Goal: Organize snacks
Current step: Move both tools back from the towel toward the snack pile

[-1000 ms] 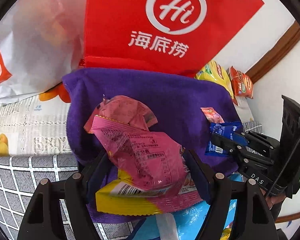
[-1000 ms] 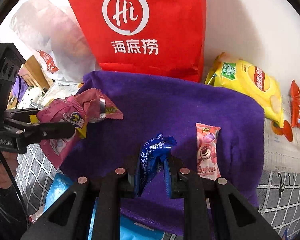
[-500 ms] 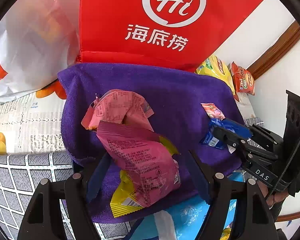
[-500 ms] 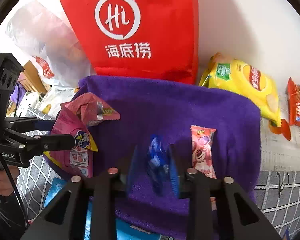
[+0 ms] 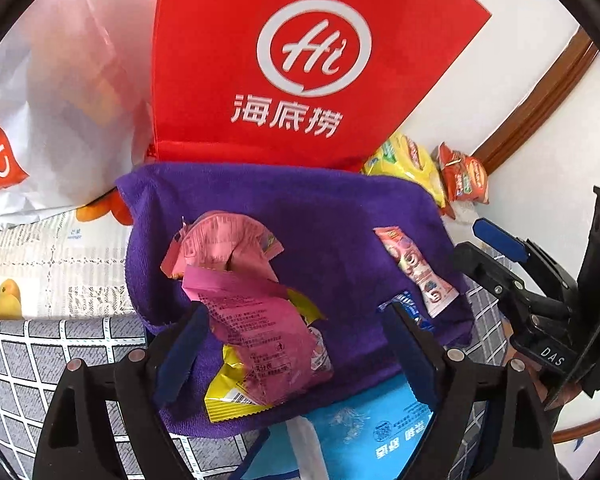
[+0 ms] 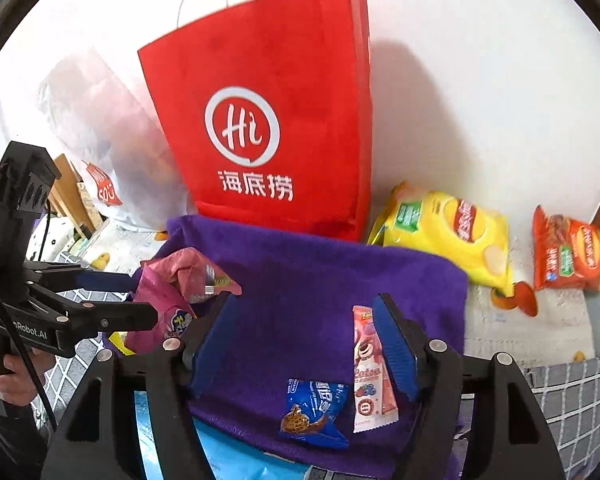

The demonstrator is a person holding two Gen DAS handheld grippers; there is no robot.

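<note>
Both packets dropped — blue cookie packet [image 6: 314,414] and pink bag [image 5: 260,332] lie on the purple towel [image 6: 320,280]; left gripper [image 5: 296,344] and right gripper [image 6: 304,344] opening, empty. Yellow chips [image 6: 452,236] and orange pack [image 6: 568,256] remain off the towel.

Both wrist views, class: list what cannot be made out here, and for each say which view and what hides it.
- Blue cookie packet, left wrist view: mostly behind a finger of the left gripper.
- Light blue pack, right wrist view: cut off by the bottom edge and the right gripper.
- Red bag, both views: contents hidden by its walls.
- Pink snack bag, left wrist view: print too small to read.
</note>
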